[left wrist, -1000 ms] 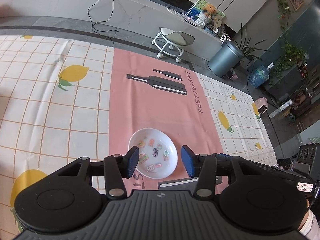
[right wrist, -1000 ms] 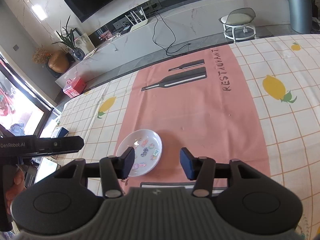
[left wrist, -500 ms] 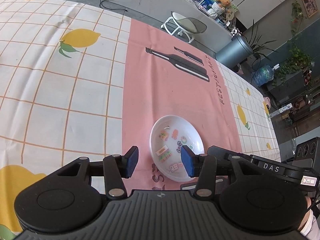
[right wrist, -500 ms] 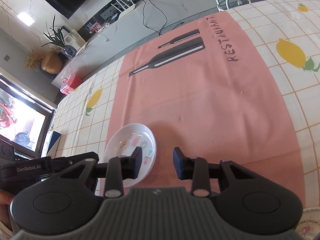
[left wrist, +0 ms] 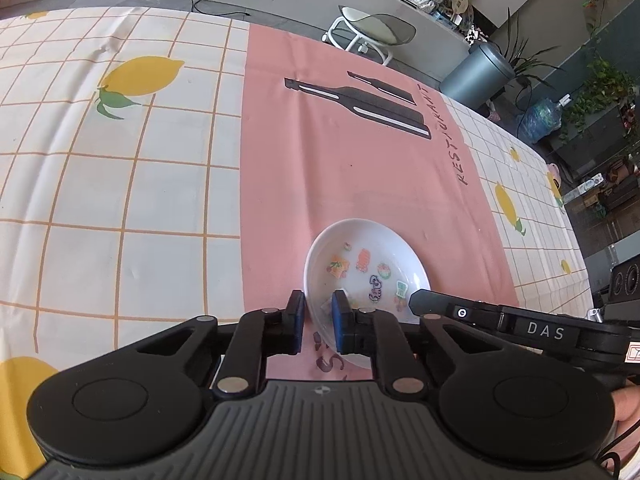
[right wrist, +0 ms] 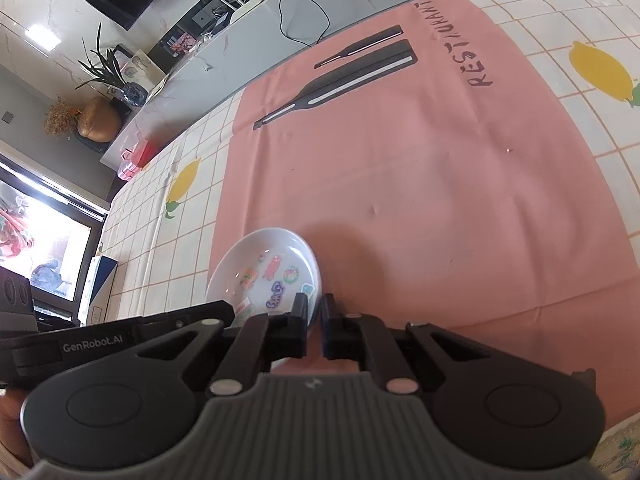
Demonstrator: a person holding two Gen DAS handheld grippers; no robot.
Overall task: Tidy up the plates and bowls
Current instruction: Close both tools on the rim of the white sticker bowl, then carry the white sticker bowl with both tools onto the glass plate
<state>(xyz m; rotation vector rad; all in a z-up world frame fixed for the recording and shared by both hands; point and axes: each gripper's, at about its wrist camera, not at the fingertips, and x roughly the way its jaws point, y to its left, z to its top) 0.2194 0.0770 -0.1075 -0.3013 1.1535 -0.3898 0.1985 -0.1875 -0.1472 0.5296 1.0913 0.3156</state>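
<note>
While the left gripper [left wrist: 319, 322] is clamped on the near left rim of the white bowl [left wrist: 366, 276], the opposite rim is pinched by the right gripper [right wrist: 315, 322]; the bowl, printed with small coloured pictures, is seen on the pink cloth [left wrist: 352, 168] of the lemon-patterned table [left wrist: 120, 184]

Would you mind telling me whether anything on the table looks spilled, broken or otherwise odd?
Nothing stands out. The white dish sits level on the pink cloth, unchipped as far as shows; the colourful marks inside look like printed decoration. The left gripper and right gripper each straddle its rim.
</note>
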